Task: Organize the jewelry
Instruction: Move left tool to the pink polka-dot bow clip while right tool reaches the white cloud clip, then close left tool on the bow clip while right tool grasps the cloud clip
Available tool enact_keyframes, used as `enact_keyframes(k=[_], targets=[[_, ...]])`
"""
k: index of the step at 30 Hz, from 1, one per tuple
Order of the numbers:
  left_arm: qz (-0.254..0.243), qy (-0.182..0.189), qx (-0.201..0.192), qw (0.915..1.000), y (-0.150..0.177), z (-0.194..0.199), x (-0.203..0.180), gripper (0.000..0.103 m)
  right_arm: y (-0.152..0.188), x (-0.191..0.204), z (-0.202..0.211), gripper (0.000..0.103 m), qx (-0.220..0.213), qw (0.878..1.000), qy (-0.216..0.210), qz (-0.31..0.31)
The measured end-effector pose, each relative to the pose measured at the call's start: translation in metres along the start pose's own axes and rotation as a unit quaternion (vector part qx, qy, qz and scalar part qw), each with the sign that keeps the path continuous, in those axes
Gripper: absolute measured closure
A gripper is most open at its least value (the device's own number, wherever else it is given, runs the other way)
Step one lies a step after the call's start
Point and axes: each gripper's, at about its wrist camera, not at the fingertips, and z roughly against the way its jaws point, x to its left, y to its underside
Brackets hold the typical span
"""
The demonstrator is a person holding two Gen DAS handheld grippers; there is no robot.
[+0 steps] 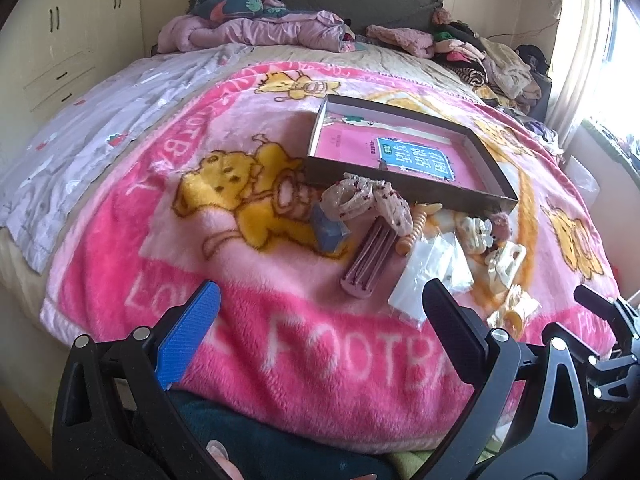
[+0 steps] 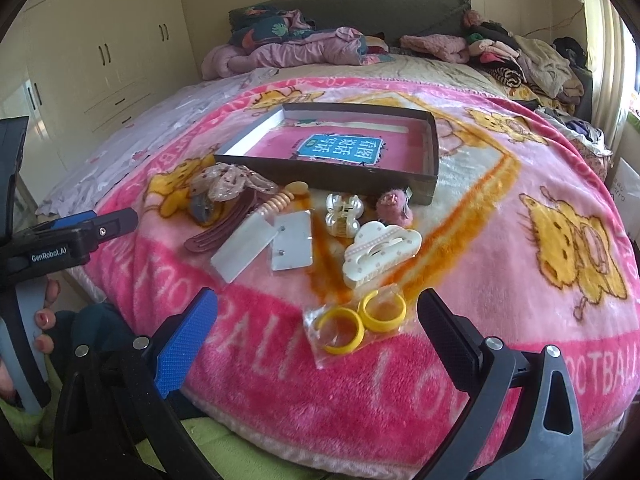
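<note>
A shallow dark box with a pink booklet inside lies on the bed. In front of it are scattered accessories: a lace bow clip, a maroon comb, a white cloud claw clip, a pearly claw clip, a fuzzy pink bobble, clear packets and yellow rings in a bag. My right gripper is open just short of the rings. My left gripper is open over bare blanket, short of the comb.
A pink cartoon blanket covers the bed. Heaped clothes and bedding lie at the headboard. Cream wardrobes stand to the left, a bright window to the right. A hand holds the left tool.
</note>
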Motion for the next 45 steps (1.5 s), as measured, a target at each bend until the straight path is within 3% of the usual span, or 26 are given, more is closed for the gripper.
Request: enact_keyframes(k=[15,24,33,40,43,45], targets=[[-0.037,0.018,0.027,0.9988,-0.042,-0.046,-0.014,0.01,-0.022,-0.032,-0.04,0.006,0.009,1.0,0.007,-0.02],[-0.063,0.034,0.059,0.9956,-0.059,-0.082,-0.033,0.01,-0.022,-0.055,-0.071,0.006,0.049,0.998,0.012,-0.027],[-0.087,0.039,0.077,0.9925,-0.068,-0.108,-0.043,0.012,-0.024,-0.062,-0.094,0.006,0.062,0.998,0.006,-0.02],[-0.109,0.045,0.084,0.9894,-0.067,-0.12,-0.048,0.045,-0.022,-0.066,-0.106,0.006,0.068,0.998,0.001,-0.02],[-0.106,0.049,0.086,0.9893,-0.068,-0.123,-0.046,0.072,-0.022,-0.066,-0.109,0.007,0.066,0.998,0.002,-0.014],[-0.102,0.057,0.09,0.9891,-0.068,-0.124,-0.045,0.084,-0.021,-0.065,-0.109,0.02,0.064,0.998,0.003,-0.006]])
